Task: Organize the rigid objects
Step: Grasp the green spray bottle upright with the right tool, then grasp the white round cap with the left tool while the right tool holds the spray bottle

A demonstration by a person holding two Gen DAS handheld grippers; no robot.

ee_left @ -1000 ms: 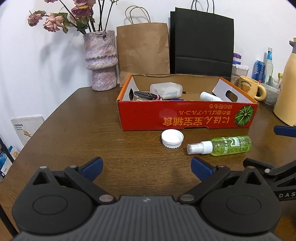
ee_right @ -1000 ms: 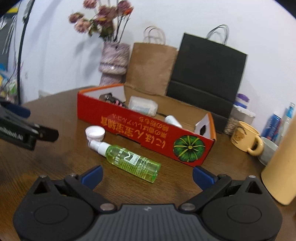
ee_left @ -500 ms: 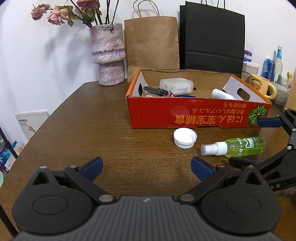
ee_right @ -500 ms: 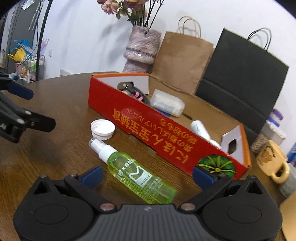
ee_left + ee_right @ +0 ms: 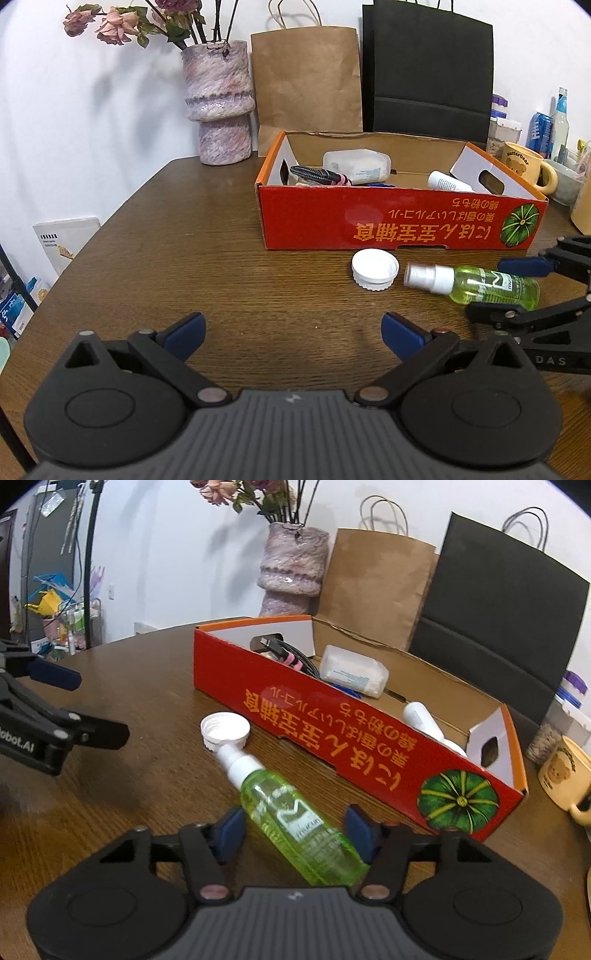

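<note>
A green spray bottle (image 5: pixel 295 812) lies on its side on the brown table in front of a red cardboard box (image 5: pixel 332 746). My right gripper (image 5: pixel 295 829) is open, its blue pads on either side of the bottle's body without pressing it. In the left wrist view the bottle (image 5: pixel 476 284) lies between the right gripper's fingers (image 5: pixel 521 266). A white cap (image 5: pixel 375 268) lies just left of the bottle's nozzle. My left gripper (image 5: pixel 291 330) is open and empty, hovering over bare table. The box (image 5: pixel 369 221) holds a white container, a cable and a white tube.
A purple vase (image 5: pixel 218 103) with dried flowers, a brown paper bag (image 5: pixel 306 81) and a black bag (image 5: pixel 428 74) stand behind the box. A yellow mug (image 5: pixel 524 168), cans and bottles crowd the right edge. The table's left edge drops to a shelf.
My right gripper has moved forward over the spray bottle, and its fingers have narrowed to straddle it. The left gripper has shifted slightly left and stays open.
</note>
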